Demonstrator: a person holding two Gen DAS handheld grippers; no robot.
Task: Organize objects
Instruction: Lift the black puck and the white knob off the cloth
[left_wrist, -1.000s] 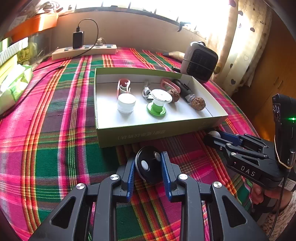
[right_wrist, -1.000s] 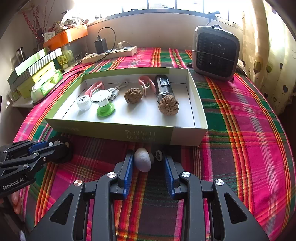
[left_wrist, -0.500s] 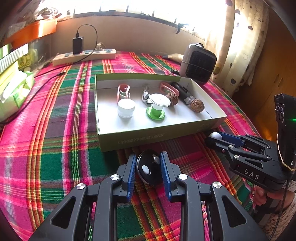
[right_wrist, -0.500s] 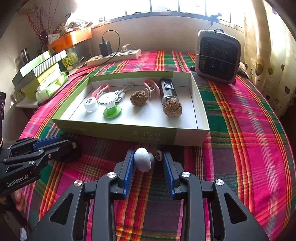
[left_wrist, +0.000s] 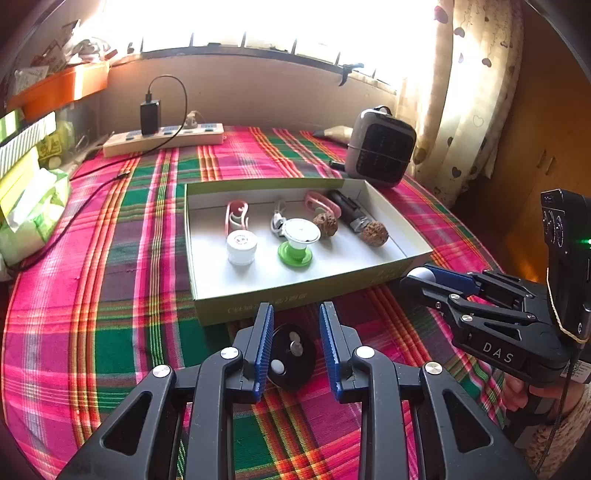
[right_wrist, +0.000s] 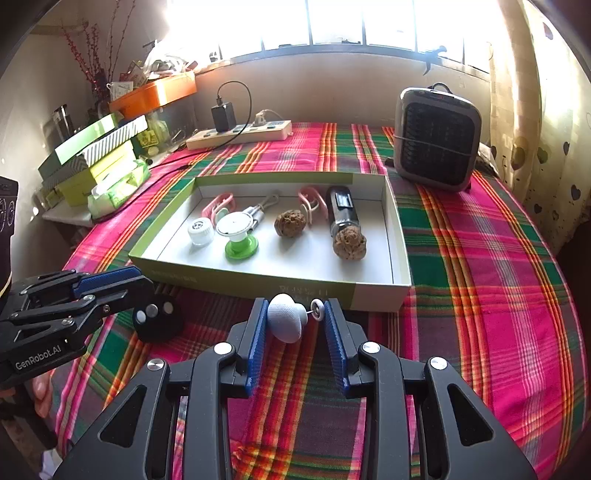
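At the bottom centre of the left wrist view, the left gripper (left_wrist: 295, 350) stands narrow around a black disc (left_wrist: 291, 356) – the left pad touches it, a gap shows on the right, so a firm grip cannot be told. In the right wrist view the right gripper (right_wrist: 295, 325) clamps a white knob (right_wrist: 286, 321), stem against the right pad, low in the frame. Just above both – mid-frame – lies the green-edged box (right_wrist: 258, 275), holding two walnuts, a green-based spool (right_wrist: 238, 236) and a white cap (right_wrist: 200, 232) on the plaid cloth (right_wrist: 480, 277).
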